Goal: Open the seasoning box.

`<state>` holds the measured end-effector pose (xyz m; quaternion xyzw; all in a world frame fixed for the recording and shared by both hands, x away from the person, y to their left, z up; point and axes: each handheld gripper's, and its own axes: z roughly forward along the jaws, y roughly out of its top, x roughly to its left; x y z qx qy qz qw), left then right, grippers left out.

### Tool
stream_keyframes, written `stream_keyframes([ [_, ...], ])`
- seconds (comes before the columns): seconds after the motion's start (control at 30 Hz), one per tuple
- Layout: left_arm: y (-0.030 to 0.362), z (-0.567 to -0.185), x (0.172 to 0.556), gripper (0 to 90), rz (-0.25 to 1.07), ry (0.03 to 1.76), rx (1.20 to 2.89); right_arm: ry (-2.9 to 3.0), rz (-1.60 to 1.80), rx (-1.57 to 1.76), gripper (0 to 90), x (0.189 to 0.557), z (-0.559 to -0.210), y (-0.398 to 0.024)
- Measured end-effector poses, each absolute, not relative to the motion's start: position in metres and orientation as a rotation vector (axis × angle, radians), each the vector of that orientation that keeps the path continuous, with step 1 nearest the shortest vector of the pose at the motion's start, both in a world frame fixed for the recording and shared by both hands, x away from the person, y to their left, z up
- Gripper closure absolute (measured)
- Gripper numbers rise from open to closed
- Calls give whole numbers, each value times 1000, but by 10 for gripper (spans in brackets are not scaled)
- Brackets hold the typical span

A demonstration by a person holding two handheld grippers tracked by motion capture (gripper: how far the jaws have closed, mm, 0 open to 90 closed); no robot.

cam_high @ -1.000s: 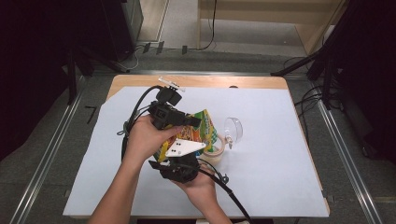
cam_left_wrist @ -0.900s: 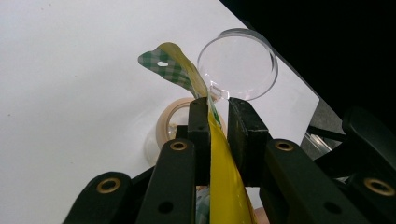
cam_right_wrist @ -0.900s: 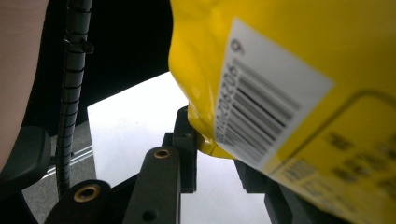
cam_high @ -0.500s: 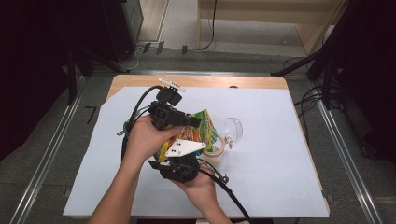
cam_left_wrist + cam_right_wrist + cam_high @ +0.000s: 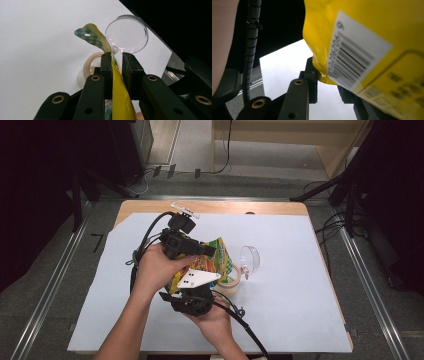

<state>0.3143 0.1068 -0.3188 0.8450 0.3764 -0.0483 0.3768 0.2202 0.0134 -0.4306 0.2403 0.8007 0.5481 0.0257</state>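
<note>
- We hold the left gripper (image 5: 117, 65) with its jaws pinching the upper edge of the yellow snack bag (image 5: 120, 92).
- We hold the right gripper (image 5: 325, 82) nipping the bag's lower corner beside the barcode label (image 5: 353, 57).
- The bag hangs just above a clear jar (image 5: 231, 276), whose round lid (image 5: 250, 258) is beside it, on the white counter (image 5: 290, 295).

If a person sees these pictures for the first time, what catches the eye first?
First, the yellow snack bag, held above the white table cover near its middle, with the left gripper and the right gripper each shut on it. Just beyond lie a roll of tape and a clear round lid.
</note>
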Motion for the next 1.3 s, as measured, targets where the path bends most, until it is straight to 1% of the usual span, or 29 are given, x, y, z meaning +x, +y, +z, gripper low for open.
stream_keyframes([
  [1.3, 106, -320, 319, 795, -146, 968, 2160, 2472, 1663, 739, 736, 220, -429, 11],
])
